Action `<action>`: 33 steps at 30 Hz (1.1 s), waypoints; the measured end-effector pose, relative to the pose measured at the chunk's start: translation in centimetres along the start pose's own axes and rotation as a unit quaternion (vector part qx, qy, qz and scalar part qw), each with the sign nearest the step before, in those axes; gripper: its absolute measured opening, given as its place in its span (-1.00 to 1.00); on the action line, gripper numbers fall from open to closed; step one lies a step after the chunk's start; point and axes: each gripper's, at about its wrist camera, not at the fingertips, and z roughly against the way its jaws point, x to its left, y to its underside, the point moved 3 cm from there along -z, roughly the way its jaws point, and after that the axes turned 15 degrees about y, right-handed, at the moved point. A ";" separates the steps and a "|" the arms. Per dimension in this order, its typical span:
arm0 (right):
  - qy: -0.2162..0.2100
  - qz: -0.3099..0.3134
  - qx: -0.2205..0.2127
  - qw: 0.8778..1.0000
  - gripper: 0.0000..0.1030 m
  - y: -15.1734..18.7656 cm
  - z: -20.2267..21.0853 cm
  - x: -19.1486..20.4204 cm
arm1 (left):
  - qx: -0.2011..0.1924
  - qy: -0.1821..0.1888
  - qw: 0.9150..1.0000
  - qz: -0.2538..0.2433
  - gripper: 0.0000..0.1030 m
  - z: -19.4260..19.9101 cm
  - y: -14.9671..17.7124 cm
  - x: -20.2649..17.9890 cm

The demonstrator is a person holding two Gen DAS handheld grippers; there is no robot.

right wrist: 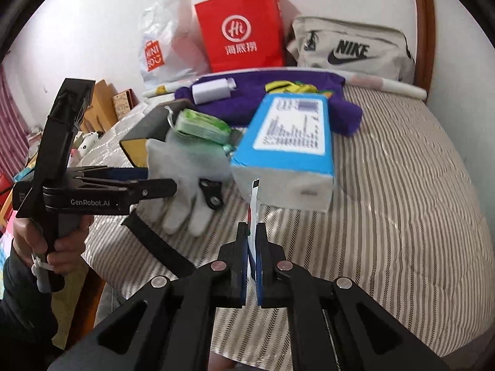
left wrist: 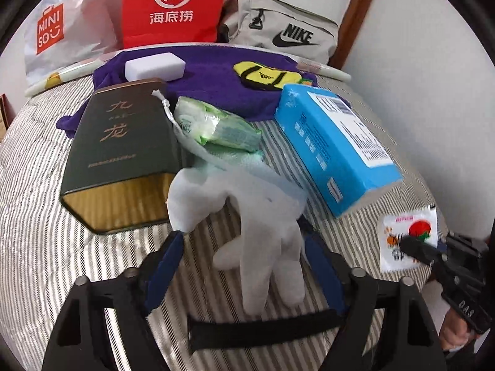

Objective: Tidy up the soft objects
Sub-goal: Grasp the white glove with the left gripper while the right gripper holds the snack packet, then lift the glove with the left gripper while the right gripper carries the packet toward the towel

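Observation:
A white glove (left wrist: 263, 225) lies on the striped bed between my left gripper's (left wrist: 244, 241) open blue fingers; it also shows in the right wrist view (right wrist: 185, 182), draped by the left gripper (right wrist: 185, 185). My right gripper (right wrist: 253, 232) is shut on a thin white sachet (right wrist: 254, 204), seen edge-on. In the left wrist view the sachet (left wrist: 408, 235) shows a red fruit print, pinched by the right gripper (left wrist: 411, 245). A purple cloth (left wrist: 216, 77) with a yellow sock (left wrist: 266, 75) lies at the back. A green wipes pack (left wrist: 216, 123) sits in a mesh pouch.
A dark tin box (left wrist: 123, 154) lies left, a blue carton (left wrist: 334, 148) right, a white block (left wrist: 154, 66) on the cloth. A red paper bag (left wrist: 174, 6), a Miniso bag (left wrist: 55, 31) and a Nike pouch (left wrist: 284, 31) stand by the wall.

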 end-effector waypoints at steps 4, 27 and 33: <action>-0.007 -0.005 0.016 1.000 -0.92 0.2 -1.1 -0.1 | 0.006 0.021 1.000 0.011 -0.46 -0.6 -0.3 0.0; 0.001 -0.014 0.023 1.000 -0.92 0.4 -1.1 -0.3 | -0.099 0.027 0.994 0.029 -0.82 9.4 1.3 2.2; 0.006 -0.008 0.022 1.000 -0.92 0.4 -0.9 0.0 | -0.121 0.011 0.991 0.049 -0.82 11.9 2.2 4.2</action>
